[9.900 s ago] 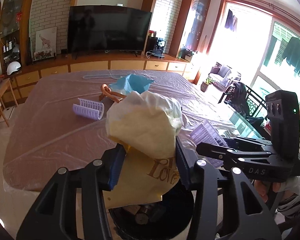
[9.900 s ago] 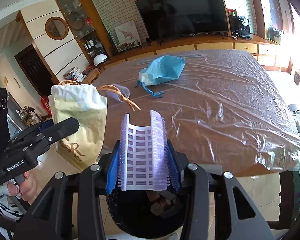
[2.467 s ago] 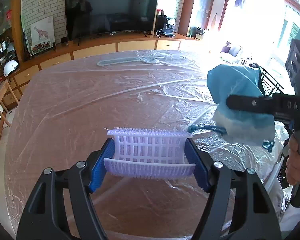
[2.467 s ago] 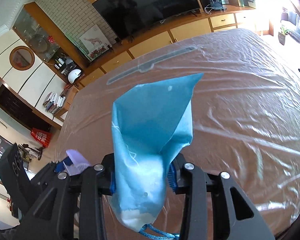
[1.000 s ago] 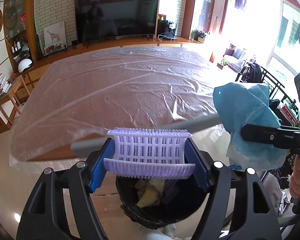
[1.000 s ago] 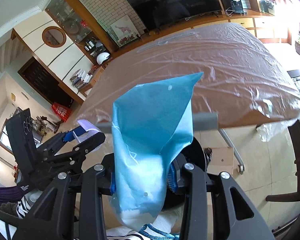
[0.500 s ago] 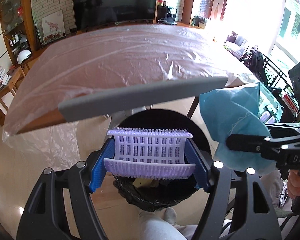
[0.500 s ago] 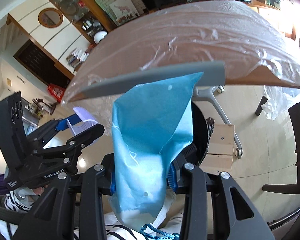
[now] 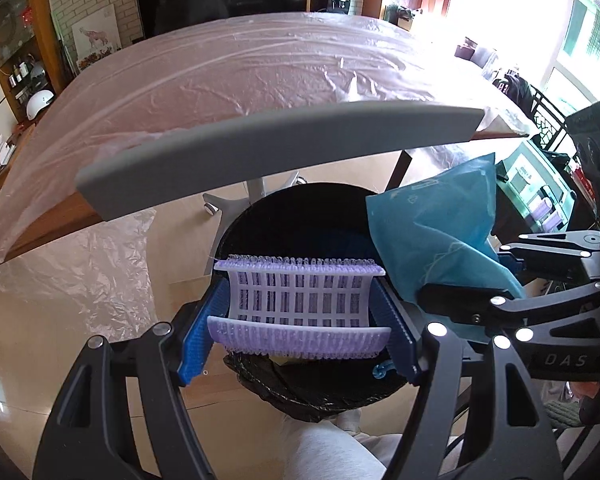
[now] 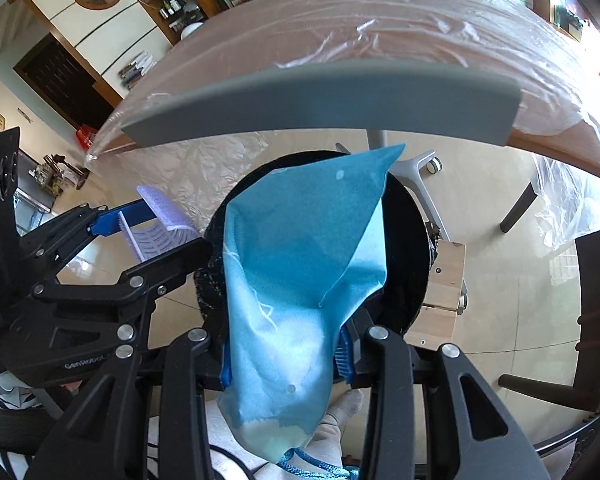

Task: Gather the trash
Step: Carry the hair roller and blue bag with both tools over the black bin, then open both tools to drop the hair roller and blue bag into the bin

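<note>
My left gripper (image 9: 300,316) is shut on a lilac plastic hair roller (image 9: 300,300), held crosswise between its blue pads right above a black-lined trash bin (image 9: 296,212). My right gripper (image 10: 286,344) is shut on a blue drawstring pouch (image 10: 300,260), which hangs over the same bin (image 10: 404,240). In the left wrist view the pouch (image 9: 440,232) and the right gripper (image 9: 508,276) sit close on the right. In the right wrist view the roller (image 10: 160,224) and the left gripper (image 10: 156,232) are at the left of the bin's rim. Some trash lies inside the bin.
A table under clear plastic sheet (image 9: 240,76) rises behind the bin, with a grey chair back (image 9: 280,148) before its edge. A small wooden block (image 10: 444,280) stands right of the bin. The person's light trouser leg (image 9: 328,448) is below. Tiled floor lies to the left.
Both grippers have sunk and tilted downward toward the bin, which now fills the middle of both views. The table edge has moved up in the frames. Both grips are unchanged.
</note>
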A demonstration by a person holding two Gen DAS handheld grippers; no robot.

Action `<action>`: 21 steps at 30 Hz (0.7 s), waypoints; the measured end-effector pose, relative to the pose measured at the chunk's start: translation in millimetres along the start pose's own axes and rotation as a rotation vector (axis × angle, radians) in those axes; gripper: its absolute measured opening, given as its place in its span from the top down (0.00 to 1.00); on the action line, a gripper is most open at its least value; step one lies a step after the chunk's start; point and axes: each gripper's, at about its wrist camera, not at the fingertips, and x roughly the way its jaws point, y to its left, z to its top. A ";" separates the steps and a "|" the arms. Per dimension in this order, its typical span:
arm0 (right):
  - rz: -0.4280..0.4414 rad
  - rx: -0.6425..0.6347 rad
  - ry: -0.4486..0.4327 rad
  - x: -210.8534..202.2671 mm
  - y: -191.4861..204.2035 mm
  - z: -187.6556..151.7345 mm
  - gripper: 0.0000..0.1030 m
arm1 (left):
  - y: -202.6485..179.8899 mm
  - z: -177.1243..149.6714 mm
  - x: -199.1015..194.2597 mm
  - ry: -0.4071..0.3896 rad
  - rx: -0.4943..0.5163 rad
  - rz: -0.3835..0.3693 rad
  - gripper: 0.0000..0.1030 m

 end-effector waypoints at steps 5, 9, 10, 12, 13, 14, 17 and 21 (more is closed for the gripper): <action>-0.015 0.006 0.020 16.9 -1.5 4.0 0.64 | 5.0 0.4 14.2 0.028 -0.005 0.000 0.30; -0.026 0.015 0.029 22.3 -2.3 7.0 0.64 | 6.5 0.2 21.9 0.045 0.003 0.007 0.30; -0.026 0.018 0.029 22.2 -4.3 9.7 0.64 | 6.7 0.2 23.7 0.048 0.004 0.007 0.30; -0.029 0.021 0.032 23.5 -6.3 10.7 0.64 | 7.2 0.1 26.6 0.054 0.006 0.009 0.30; -0.032 0.021 0.033 24.0 -2.6 10.1 0.64 | 6.7 0.8 27.1 0.056 0.007 0.010 0.30; -0.034 0.020 0.035 24.8 -3.0 10.4 0.64 | 6.5 1.1 27.7 0.056 0.009 0.010 0.30; -0.035 0.021 0.038 26.3 -3.1 11.4 0.64 | 6.2 3.8 28.0 0.055 0.009 0.008 0.30; -0.038 0.021 0.040 25.2 -2.8 10.5 0.64 | 5.5 7.3 29.0 0.054 0.012 0.008 0.30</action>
